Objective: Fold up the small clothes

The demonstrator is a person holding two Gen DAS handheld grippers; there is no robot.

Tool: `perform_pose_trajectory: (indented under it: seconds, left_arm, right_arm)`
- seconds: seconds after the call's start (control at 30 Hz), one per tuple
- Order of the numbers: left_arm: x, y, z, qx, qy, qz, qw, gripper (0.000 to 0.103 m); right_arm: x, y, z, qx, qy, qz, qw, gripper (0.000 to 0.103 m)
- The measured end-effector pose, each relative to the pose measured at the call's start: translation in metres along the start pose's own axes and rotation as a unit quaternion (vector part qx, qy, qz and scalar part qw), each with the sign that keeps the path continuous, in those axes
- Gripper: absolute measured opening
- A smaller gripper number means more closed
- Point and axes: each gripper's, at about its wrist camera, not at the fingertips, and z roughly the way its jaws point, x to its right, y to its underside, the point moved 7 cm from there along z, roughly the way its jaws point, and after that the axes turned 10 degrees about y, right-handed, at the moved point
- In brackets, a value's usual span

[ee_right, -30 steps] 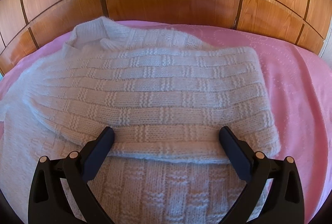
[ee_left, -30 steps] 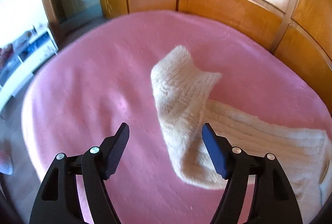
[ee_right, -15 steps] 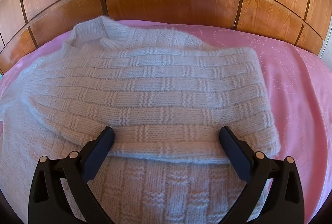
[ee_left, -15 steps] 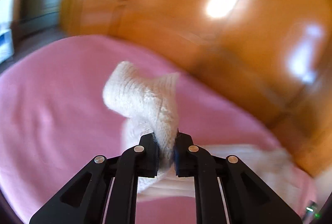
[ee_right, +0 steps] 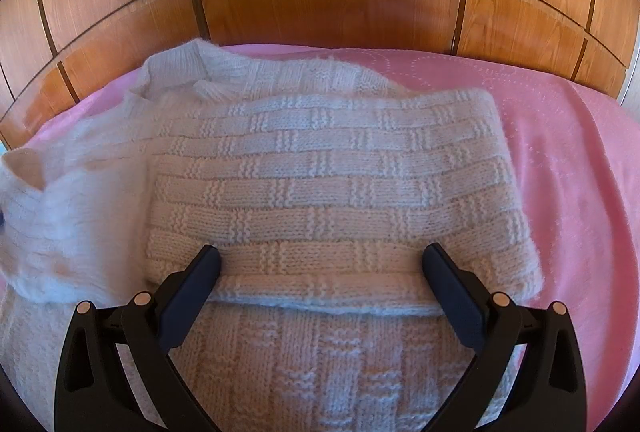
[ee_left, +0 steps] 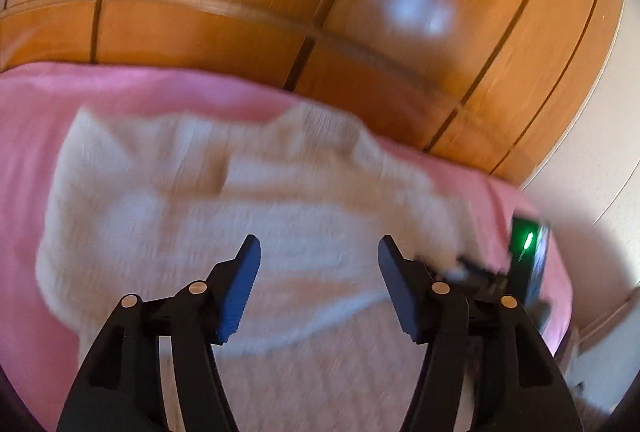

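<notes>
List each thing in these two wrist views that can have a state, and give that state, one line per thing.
Knitted sweater: lying on the pink blanket, partly folded, right side folded over the body.
Left sleeve: laid across the sweater body, released.
Left gripper: fingers opening, nothing between them.
Right gripper: fingers wide open over the folded edge, gripping nothing.
Pink blanket: spread flat under the sweater.

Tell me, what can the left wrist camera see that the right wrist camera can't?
Only the left wrist view shows the left gripper, its jaws opening with nothing between them, a green light on the other tool, and a white wall. Only the right wrist view shows the right gripper, open over the sharp knit pattern. Both show the white sweater, the pink blanket and the wooden panels.
</notes>
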Motion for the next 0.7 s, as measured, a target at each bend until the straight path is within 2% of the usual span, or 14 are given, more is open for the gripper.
perform_pose_trajectory:
  seconds: [0.07, 0.13, 0.17, 0.2, 0.27, 0.33, 0.4, 0.47, 0.5, 0.53, 0.57, 0.6, 0.63, 0.7]
  left_arm:
    - [-0.003, 0.018, -0.008, -0.008, -0.016, -0.001, 0.9998, 0.06]
    - [-0.021, 0.029, -0.017, -0.008, -0.046, -0.001, 0.9989, 0.06]
    - [-0.031, 0.037, -0.023, -0.009, -0.062, -0.004, 0.9981, 0.06]
    - [-0.037, 0.042, -0.033, -0.008, -0.073, -0.007, 0.9973, 0.06]
    - [-0.053, 0.056, -0.041, -0.009, -0.093, -0.016, 0.9955, 0.06]
    - [-0.068, 0.068, -0.044, -0.014, -0.085, -0.046, 0.9952, 0.06]
    - [-0.07, 0.072, -0.05, -0.001, -0.075, -0.051, 0.9958, 0.06]
    - [-0.069, 0.073, -0.049, 0.002, -0.08, -0.046, 0.9957, 0.061]
    - [-0.067, 0.074, -0.046, 0.004, -0.079, -0.042, 0.996, 0.064]
    - [-0.066, 0.074, -0.044, 0.005, -0.078, -0.038, 0.9962, 0.065]
    - [-0.066, 0.075, -0.045, 0.006, -0.077, -0.038, 0.9963, 0.065]
    - [-0.067, 0.075, -0.046, 0.007, -0.074, -0.04, 0.9964, 0.065]
    - [-0.066, 0.074, -0.047, 0.009, -0.07, -0.043, 0.9966, 0.065]
    - [-0.068, 0.074, -0.048, 0.013, -0.061, -0.05, 0.9968, 0.065]
  right_arm:
    - [0.0, -0.001, -0.001, 0.001, -0.001, 0.001, 1.0, 0.101]
    - [0.002, -0.003, -0.007, 0.003, -0.006, 0.006, 1.0, 0.1]
    - [0.002, -0.005, -0.01, 0.005, -0.015, 0.011, 1.0, 0.096]
    - [0.002, -0.008, -0.018, 0.009, -0.04, 0.024, 0.999, 0.091]
    - [-0.006, -0.011, -0.03, -0.003, -0.113, 0.063, 0.992, 0.072]
    - [-0.024, -0.013, -0.038, -0.015, -0.166, 0.073, 0.983, 0.069]
    - [-0.048, -0.015, -0.04, -0.023, -0.182, 0.051, 0.982, 0.063]
    - [-0.078, -0.012, -0.033, -0.041, -0.184, 0.011, 0.982, 0.056]
    - [-0.089, -0.009, -0.029, -0.046, -0.17, -0.009, 0.984, 0.053]
    - [-0.1, -0.007, -0.027, -0.039, -0.137, -0.04, 0.989, 0.044]
    - [-0.105, -0.007, -0.028, -0.031, -0.123, -0.056, 0.99, 0.026]
    - [-0.113, -0.011, -0.036, -0.02, -0.118, -0.077, 0.99, 0.012]
    - [-0.114, -0.016, -0.042, -0.013, -0.115, -0.079, 0.99, 0.009]
    - [-0.111, -0.038, -0.076, 0.035, -0.128, -0.073, 0.988, 0.008]
